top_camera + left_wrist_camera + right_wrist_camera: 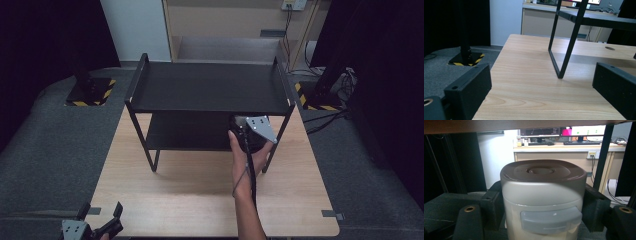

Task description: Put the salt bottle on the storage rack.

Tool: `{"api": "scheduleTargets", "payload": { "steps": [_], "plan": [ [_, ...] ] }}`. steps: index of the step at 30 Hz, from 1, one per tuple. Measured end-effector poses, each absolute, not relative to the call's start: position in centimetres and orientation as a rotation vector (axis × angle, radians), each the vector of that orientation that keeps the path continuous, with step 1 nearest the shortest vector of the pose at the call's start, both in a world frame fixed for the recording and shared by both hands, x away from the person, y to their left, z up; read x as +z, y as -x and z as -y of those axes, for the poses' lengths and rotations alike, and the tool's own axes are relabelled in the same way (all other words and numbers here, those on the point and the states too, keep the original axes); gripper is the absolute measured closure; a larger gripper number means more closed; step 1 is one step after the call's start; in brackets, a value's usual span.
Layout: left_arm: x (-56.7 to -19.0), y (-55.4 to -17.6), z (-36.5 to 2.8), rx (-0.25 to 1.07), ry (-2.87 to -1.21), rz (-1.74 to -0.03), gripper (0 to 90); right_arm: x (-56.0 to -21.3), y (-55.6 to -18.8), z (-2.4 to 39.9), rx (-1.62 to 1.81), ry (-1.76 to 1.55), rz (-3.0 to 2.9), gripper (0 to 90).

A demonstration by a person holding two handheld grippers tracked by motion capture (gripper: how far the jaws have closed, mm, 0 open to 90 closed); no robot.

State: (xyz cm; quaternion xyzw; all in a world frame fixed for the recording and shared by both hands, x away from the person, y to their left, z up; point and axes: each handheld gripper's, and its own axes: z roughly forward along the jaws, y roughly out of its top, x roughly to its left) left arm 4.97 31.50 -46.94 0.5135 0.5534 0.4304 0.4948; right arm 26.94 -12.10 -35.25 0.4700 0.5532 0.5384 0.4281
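My right tongs [541,202] pinch a cream canister [543,200] w/ brown lid on the rack's [207,87] lower shelf, top shelf hiding it from above. Left tongs [541,92] spread, near-left desk [524,82] edge, partly cut off.

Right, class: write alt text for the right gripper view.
A cream container with a brown lid sits between the right tool's two black jaws, under a dark shelf. Behind stand a desk and monitors.
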Motion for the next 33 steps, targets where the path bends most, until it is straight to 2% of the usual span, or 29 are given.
{"api": "scheduleTargets", "payload": {
  "steps": [13, 18, 22, 33],
  "plan": [
    [-46.9, -4.9, -31.5, 1.039, -1.240, -1.340, 1.0, -35.6, -27.0, 12.3, 1.371, -1.182, -1.368, 29.8],
    [-46.9, -4.8, -31.5, 1.036, -1.240, -1.340, 1.0, -35.7, -26.9, 12.1, 1.374, -1.180, -1.348, 18.1],
    [-46.9, -4.9, -31.5, 1.034, -1.241, -1.339, 1.0, -35.7, -26.7, 11.7, 1.363, -1.166, -1.336, 12.5],
    [-46.9, -4.9, -31.4, 1.032, -1.241, -1.337, 1.0, -35.8, -26.0, 11.3, 1.324, -1.155, -1.317, 7.6]
  ]
}}
